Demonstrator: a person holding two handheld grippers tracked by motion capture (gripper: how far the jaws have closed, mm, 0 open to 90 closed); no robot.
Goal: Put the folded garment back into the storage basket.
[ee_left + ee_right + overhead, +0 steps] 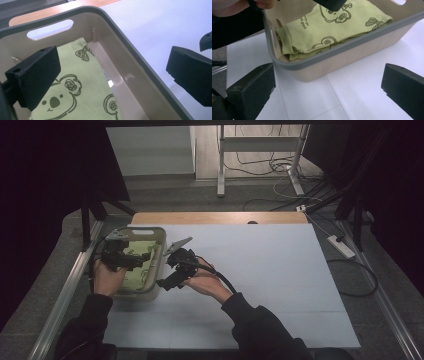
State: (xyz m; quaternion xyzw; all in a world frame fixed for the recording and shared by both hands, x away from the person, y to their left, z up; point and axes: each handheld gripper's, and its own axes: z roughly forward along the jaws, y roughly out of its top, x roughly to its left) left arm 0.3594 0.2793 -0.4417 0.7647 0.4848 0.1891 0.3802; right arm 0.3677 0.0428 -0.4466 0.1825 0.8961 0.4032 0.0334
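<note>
Black jaws of the right gripper stand wide apart, empty, just outside the beige plastic bin with grey rim. Farther in, the left gripper straddles that rim, released too. Folded green koala-print cloth lies inside; a jaw could snag the rim and tip the bin

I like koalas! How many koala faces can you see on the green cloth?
1 whole koala face shows on the green cloth in the bin, near the left tool's jaw. Folds may hide more.
</note>
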